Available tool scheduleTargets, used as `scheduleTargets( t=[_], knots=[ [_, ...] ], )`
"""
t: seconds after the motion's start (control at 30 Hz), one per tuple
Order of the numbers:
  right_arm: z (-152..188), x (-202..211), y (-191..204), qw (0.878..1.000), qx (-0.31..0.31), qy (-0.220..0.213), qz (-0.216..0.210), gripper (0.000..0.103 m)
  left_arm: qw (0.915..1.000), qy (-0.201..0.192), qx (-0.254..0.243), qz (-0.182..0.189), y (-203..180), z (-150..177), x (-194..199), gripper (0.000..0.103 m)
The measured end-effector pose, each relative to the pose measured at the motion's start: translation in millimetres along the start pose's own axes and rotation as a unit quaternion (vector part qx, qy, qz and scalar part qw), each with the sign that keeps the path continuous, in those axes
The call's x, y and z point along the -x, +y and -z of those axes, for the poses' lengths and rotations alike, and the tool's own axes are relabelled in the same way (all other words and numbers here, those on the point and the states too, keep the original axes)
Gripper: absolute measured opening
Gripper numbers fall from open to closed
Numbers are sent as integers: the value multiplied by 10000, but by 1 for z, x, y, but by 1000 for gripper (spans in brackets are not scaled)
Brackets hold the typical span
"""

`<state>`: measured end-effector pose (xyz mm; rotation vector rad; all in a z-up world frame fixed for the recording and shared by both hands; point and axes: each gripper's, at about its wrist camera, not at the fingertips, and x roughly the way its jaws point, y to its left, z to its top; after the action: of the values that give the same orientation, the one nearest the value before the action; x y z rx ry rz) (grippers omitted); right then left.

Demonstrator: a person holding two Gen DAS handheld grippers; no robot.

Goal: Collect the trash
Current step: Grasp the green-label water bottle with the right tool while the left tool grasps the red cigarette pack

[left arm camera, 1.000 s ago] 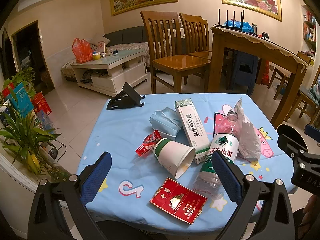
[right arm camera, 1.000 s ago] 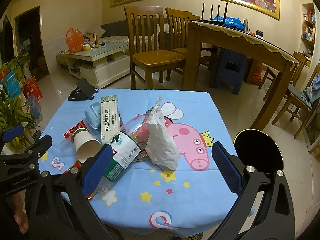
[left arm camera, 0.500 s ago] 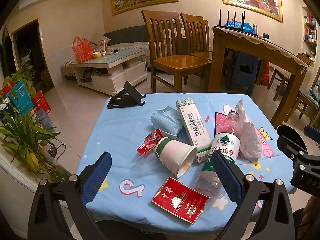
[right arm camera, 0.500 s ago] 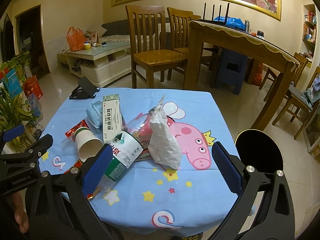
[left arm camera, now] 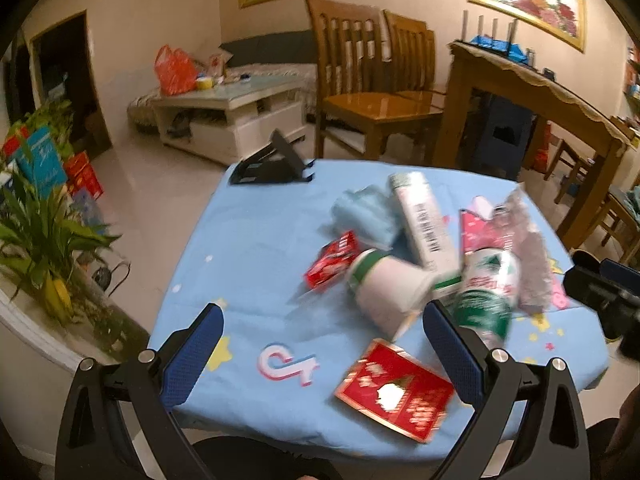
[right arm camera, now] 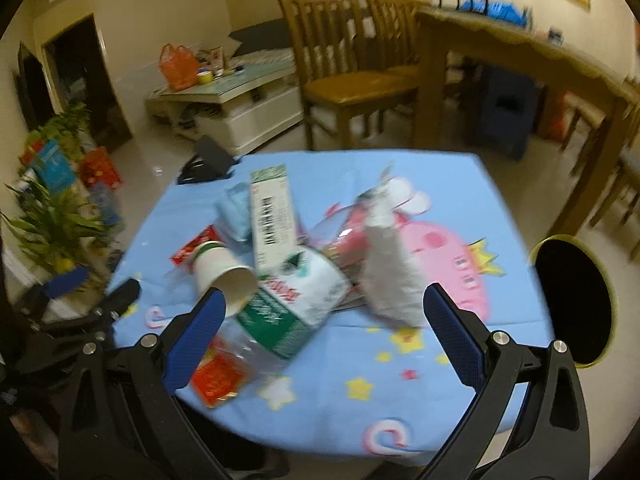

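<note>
Trash lies in a heap on the blue tablecloth (left arm camera: 248, 264): a tipped paper cup (left arm camera: 386, 294), a plastic bottle (left arm camera: 486, 296) on its side, a long white box (left arm camera: 424, 220), a red flat packet (left arm camera: 396, 392), a red wrapper (left arm camera: 332, 260), a blue mask (left arm camera: 366, 214) and a crumpled grey bag (right arm camera: 390, 268). My left gripper (left arm camera: 322, 346) hangs open over the near edge, left of the cup. My right gripper (right arm camera: 324, 322) is open too, just short of the bottle (right arm camera: 292, 304) and bag. A black round bin (right arm camera: 572, 296) stands right of the table.
A black phone stand (left arm camera: 272, 164) sits at the table's far left corner. Wooden chairs (left arm camera: 360, 92) and a dining table (left arm camera: 532, 96) stand behind. A potted plant (left arm camera: 44, 240) is at the left. The left gripper's body (right arm camera: 76, 316) shows at the left of the right wrist view.
Both grippers have moved forward and lower toward the trash pile, so it looms larger; the views are motion-blurred. Both stay open. Nothing on the table has shifted.
</note>
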<state>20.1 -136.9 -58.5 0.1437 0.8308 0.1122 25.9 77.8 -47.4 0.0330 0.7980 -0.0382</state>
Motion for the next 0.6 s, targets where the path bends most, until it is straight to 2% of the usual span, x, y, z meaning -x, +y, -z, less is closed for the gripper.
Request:
scheduleTargets(
  t=[0.17,0.27,0.4,0.47,0.53,0.6],
  knots=[
    [-11,-46,-2,9963,-519,597,-344,98,9992,228,330,-47,37,7,-19,97],
    [-16,-72,-7,9928,-794,854,-283,98,9984,281,495,-57,57,11,-24,97],
    [-16,-101,-12,9822,-1269,1288,-514,97,9965,405,732,12,75,13,-32,97],
    [-14,-112,-14,9791,-1363,1446,-425,90,9952,486,844,56,81,15,-37,96],
    [-12,-118,-12,9786,-1346,1501,-406,76,9942,580,882,208,83,18,-41,96],
    [-13,-120,-11,9800,-1275,1460,-458,73,9944,578,861,207,82,20,-42,96]
  ],
)
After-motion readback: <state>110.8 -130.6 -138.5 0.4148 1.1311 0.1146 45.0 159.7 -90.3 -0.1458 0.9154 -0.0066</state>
